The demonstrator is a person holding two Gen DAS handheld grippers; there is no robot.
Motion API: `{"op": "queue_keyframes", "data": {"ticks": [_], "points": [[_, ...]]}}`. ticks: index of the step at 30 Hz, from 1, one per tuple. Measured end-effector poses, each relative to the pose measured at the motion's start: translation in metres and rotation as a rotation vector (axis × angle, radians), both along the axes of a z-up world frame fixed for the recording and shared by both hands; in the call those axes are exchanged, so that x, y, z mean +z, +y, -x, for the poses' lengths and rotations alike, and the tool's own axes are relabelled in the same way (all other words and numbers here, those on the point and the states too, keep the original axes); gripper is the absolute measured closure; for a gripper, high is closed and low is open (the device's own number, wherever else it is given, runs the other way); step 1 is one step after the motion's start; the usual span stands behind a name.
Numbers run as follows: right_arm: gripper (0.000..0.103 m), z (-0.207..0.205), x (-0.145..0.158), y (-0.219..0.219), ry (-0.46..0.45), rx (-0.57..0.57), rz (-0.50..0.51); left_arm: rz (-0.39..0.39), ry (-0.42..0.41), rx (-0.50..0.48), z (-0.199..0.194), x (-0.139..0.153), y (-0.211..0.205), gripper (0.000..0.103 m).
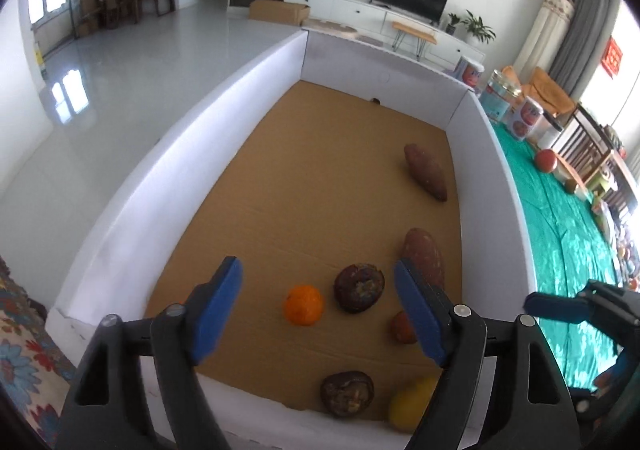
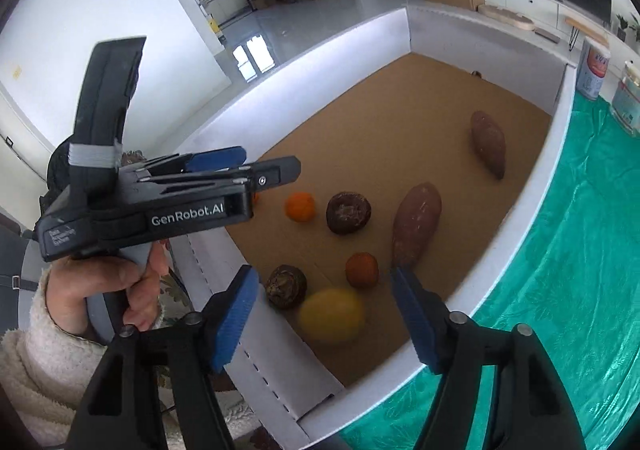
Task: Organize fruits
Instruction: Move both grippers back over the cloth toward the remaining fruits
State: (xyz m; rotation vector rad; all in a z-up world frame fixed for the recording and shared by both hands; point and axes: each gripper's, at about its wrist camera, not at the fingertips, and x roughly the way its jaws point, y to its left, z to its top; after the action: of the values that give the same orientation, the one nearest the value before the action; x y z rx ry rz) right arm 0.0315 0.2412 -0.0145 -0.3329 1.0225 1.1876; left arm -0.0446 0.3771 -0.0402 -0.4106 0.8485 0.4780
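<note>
Left wrist view looks down into a white-walled box (image 1: 192, 154) with a brown cardboard floor, where all the produce lies toward the near right part. The left gripper (image 1: 318, 300) hangs over the near edge with its jaws spread and nothing between the pads; the orange (image 1: 303, 305) sits straight ahead, framed between the two blue fingers, a dark round fruit (image 1: 359, 287) just right of it. A second dark fruit (image 1: 347, 393) and a yellow lemon (image 1: 412, 402) lie against the near wall, below the fingers.

From the right wrist view, the right gripper (image 2: 324, 312) is likewise released and empty, and the lemon (image 2: 331, 315) lies directly between its fingers, closest to it; so I judge the right hand nearer the lemon, the left nearer the orange. A small reddish fruit (image 2: 362, 270) sits just beyond the lemon. Two sweet potatoes (image 2: 416, 228) (image 2: 488, 148) lie by the right wall, long axes running from near edge toward the far edge.

The left gripper's body (image 2: 188, 210) reads "GenRobot.AI". Tins on the green cloth (image 2: 560, 250) carry labels too small to read.
</note>
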Motion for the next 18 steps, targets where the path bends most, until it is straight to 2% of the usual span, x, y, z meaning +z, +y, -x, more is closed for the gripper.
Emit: {"op": "queue_keyframes", "data": {"ticks": [2, 3, 6, 8, 12, 15, 18], "points": [[0.023, -0.011, 0.011, -0.025, -0.042, -0.052, -0.038, -0.031, -0.016, -0.009, -0.005, 0.01, -0.009, 0.022], [0.016, -0.018, 0.014, -0.042, -0.06, -0.089, -0.053, -0.04, -0.03, -0.015, -0.009, 0.016, -0.014, 0.021], [0.003, -0.045, 0.015, -0.098, -0.11, -0.225, -0.086, -0.054, -0.084, -0.051, -0.022, 0.033, -0.037, 0.018], [0.002, -0.062, 0.004, -0.139, -0.166, -0.328, -0.059, -0.048, -0.123, -0.1, -0.032, 0.044, -0.059, 0.018], [0.001, -0.106, -0.04, -0.235, -0.224, -0.563, 0.07, -0.024, -0.172, -0.253, -0.058, 0.058, -0.122, 0.015], [0.001, -0.131, -0.063, -0.312, -0.241, -0.741, 0.167, -0.005, -0.174, -0.408, -0.08, 0.06, -0.182, 0.015], [0.001, -0.143, -0.08, -0.375, -0.235, -0.905, 0.212, 0.03, -0.142, -0.54, -0.104, 0.054, -0.238, 0.014]]}}
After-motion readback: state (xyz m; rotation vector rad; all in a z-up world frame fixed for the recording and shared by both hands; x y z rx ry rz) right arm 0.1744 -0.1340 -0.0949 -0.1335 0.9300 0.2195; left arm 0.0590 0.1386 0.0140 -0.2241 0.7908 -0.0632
